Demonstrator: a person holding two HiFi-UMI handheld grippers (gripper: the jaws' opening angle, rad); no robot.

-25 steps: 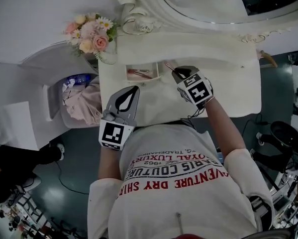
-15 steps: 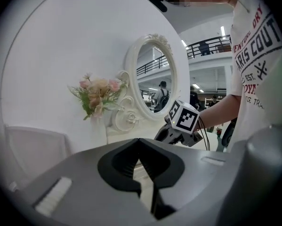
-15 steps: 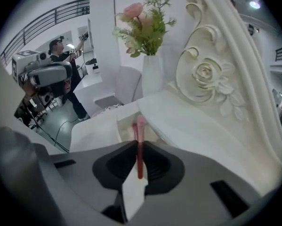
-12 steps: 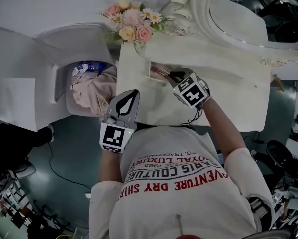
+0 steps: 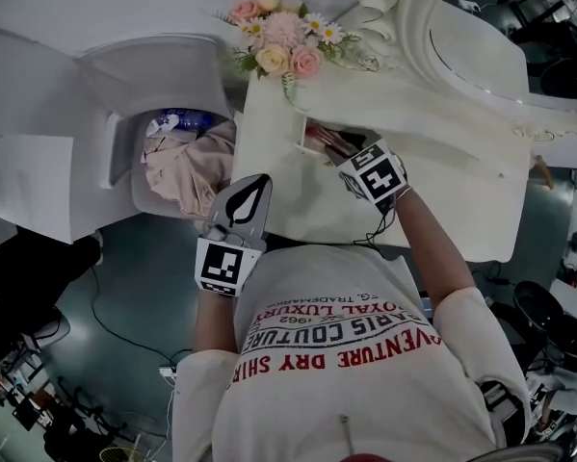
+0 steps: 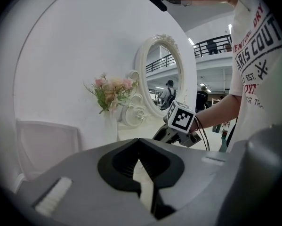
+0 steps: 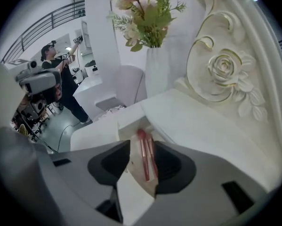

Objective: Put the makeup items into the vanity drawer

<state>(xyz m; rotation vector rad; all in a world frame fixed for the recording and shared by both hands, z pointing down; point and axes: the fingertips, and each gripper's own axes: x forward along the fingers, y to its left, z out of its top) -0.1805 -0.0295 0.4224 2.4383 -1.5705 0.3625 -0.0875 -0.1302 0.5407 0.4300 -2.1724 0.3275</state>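
A small open drawer [image 5: 307, 135] sits in the white vanity top [image 5: 442, 186], near its left end. Two slim red makeup brushes [image 7: 147, 157] lie inside it, also visible as brushes [image 5: 328, 142] in the head view. My right gripper [image 5: 343, 152] hangs right over the drawer. Its jaws are opening, and the brushes show in the gap below without the pads pressing on them. My left gripper [image 5: 265, 178] is held off the vanity's front edge, shut and empty. The left gripper view shows the left gripper [image 6: 140, 142] pointing toward the right gripper [image 6: 171, 132].
A vase of pink flowers [image 5: 283, 51] stands at the vanity's back left corner, just behind the drawer. An ornate white mirror [image 5: 408, 17] rises at the back. To the left of the vanity is a white tub [image 5: 124, 166] holding pink cloth [image 5: 187, 166]. A person [image 7: 60, 79] stands far off.
The right gripper moved over the drawer and its jaws parted; the brush it carried now lies in the drawer. The left gripper stayed put. The head camera swung.
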